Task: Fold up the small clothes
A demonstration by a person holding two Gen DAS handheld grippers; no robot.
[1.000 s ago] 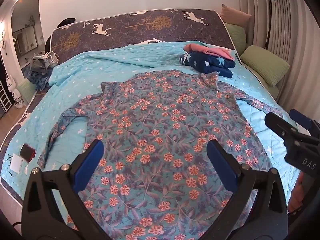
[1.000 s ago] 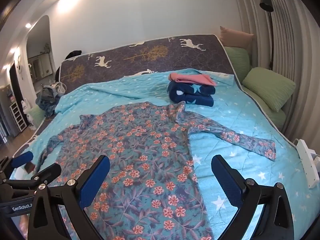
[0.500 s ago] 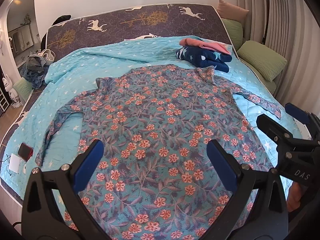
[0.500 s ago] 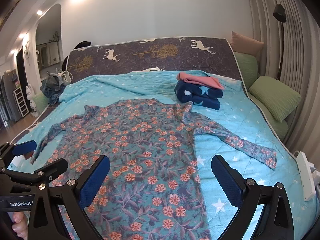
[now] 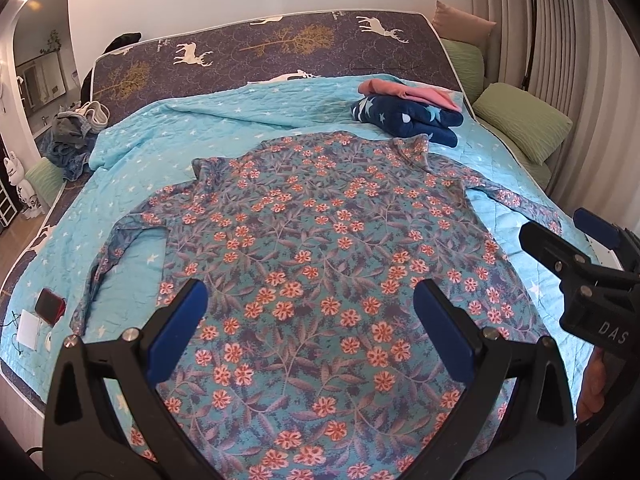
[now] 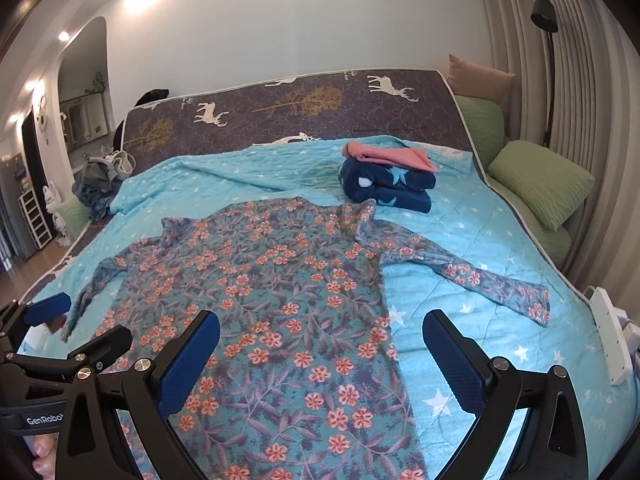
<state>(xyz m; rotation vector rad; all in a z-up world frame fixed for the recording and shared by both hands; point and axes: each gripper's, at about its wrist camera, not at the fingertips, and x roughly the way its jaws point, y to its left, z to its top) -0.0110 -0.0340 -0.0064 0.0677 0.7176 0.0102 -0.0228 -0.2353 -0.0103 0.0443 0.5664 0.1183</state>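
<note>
The left hand-held gripper [image 5: 310, 320] hangs over the lower part of a floral shirt [image 5: 320, 260], its blue pads spread wide with nothing between them. The right hand-held gripper [image 6: 320, 354] hovers just beside it, equally wide apart and empty, above the shirt's right edge and the bedding next to it. Each tool shows at the border of the other's view.

The shirt lies flat and spread on a bed [image 6: 460, 240] covered by a turquoise quilt [image 5: 168, 132] dotted with white stars. Both long sleeves are stretched out to the sides, the collar end pointing toward the far side of the bed. Just past the collar sits a pile of folded clothes [image 6: 388, 178]: a pink piece on top of a dark blue one with pale stars.

Beyond the quilt the bare mattress [image 5: 280, 44] shows, dark purple with white deer and golden trees. Green pillows [image 6: 540, 180] and a pinkish cushion [image 6: 480, 76] line the bed's right side against a ribbed wall, where a black floor lamp [image 6: 546, 16] stands. A white power strip [image 6: 606, 332] lies at the right edge of the bed. At the far left corner a heap of grey and blue clothing [image 5: 70, 140] rests. Near the left edge a small red device [image 5: 50, 304] and a white card lie on the quilt. An arched doorway opens in the white wall on the left.
</note>
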